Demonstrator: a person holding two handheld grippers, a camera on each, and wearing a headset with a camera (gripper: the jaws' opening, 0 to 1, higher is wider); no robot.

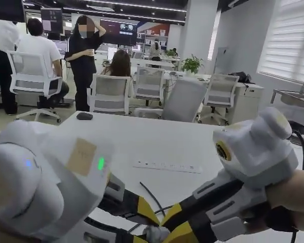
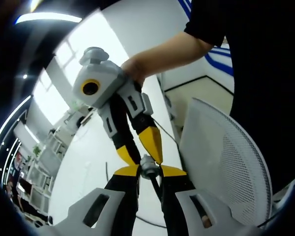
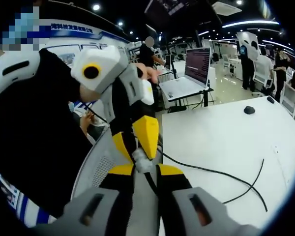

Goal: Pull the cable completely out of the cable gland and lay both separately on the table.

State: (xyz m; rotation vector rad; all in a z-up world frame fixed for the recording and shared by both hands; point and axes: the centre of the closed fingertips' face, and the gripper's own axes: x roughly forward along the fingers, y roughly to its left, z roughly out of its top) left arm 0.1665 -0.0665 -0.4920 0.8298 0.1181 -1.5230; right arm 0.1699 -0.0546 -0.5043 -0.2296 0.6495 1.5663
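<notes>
A small grey cable gland [image 1: 154, 234] hangs above the white table [image 1: 142, 142] where the yellow tips of both grippers meet. My left gripper [image 1: 142, 228] comes in from the lower left, and in its own view the left gripper [image 2: 149, 170] is shut on the gland [image 2: 147, 167]. From the right comes my right gripper [image 1: 167, 230]; in its own view the right gripper [image 3: 145, 170] is shut on the black cable [image 3: 211, 172] just behind the gland [image 3: 140, 160]. The cable trails off across the table [image 3: 226, 142].
A white power strip [image 1: 167, 166] lies mid-table and a black mouse [image 1: 84, 116] near the far edge. White mesh office chairs [image 1: 110, 93] line the far side, with people beyond. Another mesh chair [image 2: 226, 162] stands close behind the grippers.
</notes>
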